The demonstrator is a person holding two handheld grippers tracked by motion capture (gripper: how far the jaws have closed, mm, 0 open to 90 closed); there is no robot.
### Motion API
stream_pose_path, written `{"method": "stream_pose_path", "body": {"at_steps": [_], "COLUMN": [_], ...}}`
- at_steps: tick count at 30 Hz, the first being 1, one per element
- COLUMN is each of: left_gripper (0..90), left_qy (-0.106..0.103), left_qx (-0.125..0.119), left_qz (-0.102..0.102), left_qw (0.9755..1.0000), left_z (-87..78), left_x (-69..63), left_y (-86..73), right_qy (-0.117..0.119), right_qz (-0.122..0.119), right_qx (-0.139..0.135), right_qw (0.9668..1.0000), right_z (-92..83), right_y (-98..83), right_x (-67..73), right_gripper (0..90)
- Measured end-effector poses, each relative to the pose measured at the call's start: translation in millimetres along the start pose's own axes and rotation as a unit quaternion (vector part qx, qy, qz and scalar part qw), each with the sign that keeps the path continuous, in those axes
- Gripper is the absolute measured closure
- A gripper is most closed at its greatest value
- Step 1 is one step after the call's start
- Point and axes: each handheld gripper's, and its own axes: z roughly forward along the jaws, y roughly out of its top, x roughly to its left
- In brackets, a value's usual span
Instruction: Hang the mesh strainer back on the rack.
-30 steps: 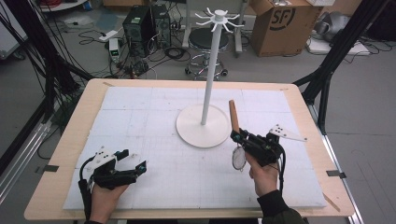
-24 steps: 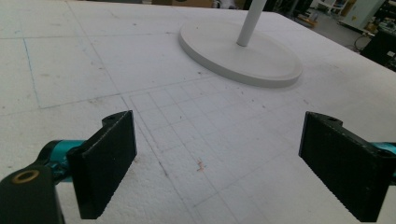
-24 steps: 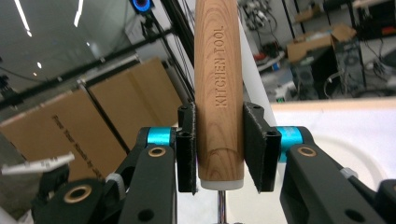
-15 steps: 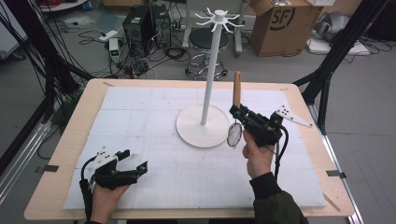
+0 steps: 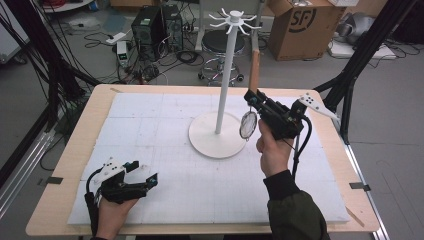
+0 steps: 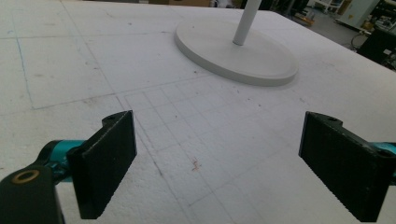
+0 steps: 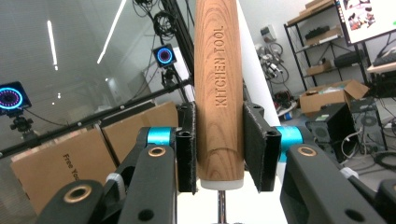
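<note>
A kitchen tool with a wooden handle [image 5: 254, 70] and a round mesh head [image 5: 248, 125] is held upright, handle up and head hanging down. My right gripper [image 5: 251, 96] is shut on the handle's lower end, raised above the table just right of the white stand's pole [image 5: 223, 85]. In the right gripper view the pads [image 7: 186, 147] clamp the handle [image 7: 218, 70], which is marked KITCHEN TOOL. The stand has a round base [image 5: 218, 142] and hooks at its top [image 5: 233, 19]. My left gripper [image 5: 145, 175] rests open near the front left; nothing lies between its jaws [image 6: 217, 163].
A white foam mat [image 5: 150, 125] covers the wooden table. The stand's base [image 6: 236, 51] lies ahead of the left gripper. Behind the table are a cardboard box [image 5: 300, 20], a stool [image 5: 222, 42] and a computer tower [image 5: 150, 27]. A black frame leg [image 5: 350, 100] stands at the right.
The right gripper has risen with the kitchen tool, and its handle now reaches higher beside the pole. The left gripper has stayed in place.
</note>
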Motion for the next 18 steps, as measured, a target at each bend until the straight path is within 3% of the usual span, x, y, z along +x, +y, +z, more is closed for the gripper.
{"method": "stream_pose_path", "body": {"at_steps": [11, 18], "left_gripper": [11.7, 11.7], "left_qy": [-0.003, -0.001], "left_qx": [0.002, 0.002], "left_qz": [-0.002, -0.002], "left_qw": [1.0, 1.0], "left_z": [0.4, -0.4], "left_x": [2.2, 4.0], "left_y": [-0.9, -1.0], "right_qy": [0.001, -0.017], "right_qz": [-0.018, -0.029], "right_qx": [-0.016, -0.018], "right_qw": [0.9997, 0.9993], "right_z": [18.7, 24.4], "right_y": [23.7, 29.2], "right_x": [15.9, 22.1], "right_gripper": [68.6, 68.5]}}
